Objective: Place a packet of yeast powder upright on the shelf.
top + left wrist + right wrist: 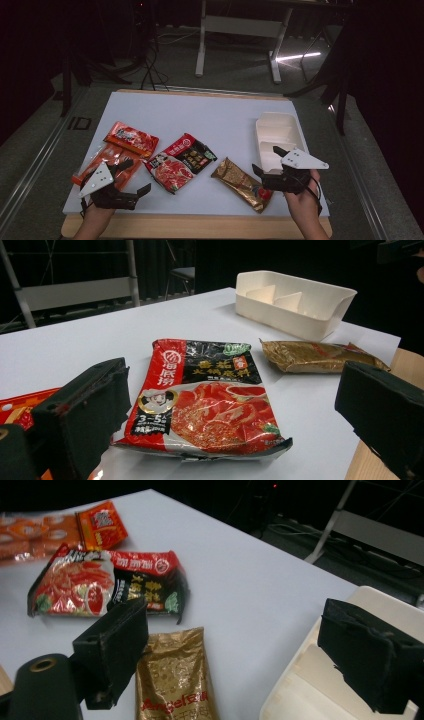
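Note:
A red and black seasoning packet (181, 162) (207, 400) (110, 582) lies flat at the middle of the white table. To its right lies a gold packet (243, 183) (320, 356) (175, 675). My left gripper (136, 176) (235, 415) hovers open at the front left, with its jaws wide apart facing the red and black packet and nothing between them. My right gripper (266, 159) (245, 650) is open and empty at the front right, between the gold packet and a white divided box (277, 135) (295, 302) (320, 680).
An orange-red packet (131, 139) (102, 527) and a clear orange pack (102, 162) (30, 535) lie at the left, partly under the left gripper. The table's wooden front edge (200, 225) is close to both hands. A white desk frame (235, 30) stands beyond.

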### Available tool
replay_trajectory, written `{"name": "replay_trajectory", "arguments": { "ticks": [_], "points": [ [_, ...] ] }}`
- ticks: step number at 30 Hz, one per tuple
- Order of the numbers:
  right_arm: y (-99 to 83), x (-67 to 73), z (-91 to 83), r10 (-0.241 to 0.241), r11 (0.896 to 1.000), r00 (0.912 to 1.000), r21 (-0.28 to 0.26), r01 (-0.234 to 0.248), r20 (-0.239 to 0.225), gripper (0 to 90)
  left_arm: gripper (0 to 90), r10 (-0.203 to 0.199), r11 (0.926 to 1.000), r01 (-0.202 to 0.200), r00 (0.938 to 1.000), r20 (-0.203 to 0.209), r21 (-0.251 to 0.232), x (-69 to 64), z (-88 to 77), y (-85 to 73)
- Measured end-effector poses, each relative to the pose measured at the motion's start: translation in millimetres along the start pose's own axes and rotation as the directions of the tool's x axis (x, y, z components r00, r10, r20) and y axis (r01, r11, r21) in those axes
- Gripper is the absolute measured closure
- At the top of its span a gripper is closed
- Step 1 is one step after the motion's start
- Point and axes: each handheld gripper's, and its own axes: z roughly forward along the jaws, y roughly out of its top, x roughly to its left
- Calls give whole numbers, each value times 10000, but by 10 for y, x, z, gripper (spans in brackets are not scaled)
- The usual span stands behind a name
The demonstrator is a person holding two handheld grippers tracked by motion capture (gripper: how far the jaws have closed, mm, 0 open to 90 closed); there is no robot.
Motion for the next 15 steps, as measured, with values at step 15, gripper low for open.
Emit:
{"name": "replay_trajectory", "arguments": {
  "ticks": [15],
  "points": [
    [101,-2,256,51,9992,9988,393,-32,-496,102,16,68,10000,-69,10000,33,67,-7,13,-1]
  ]
}}
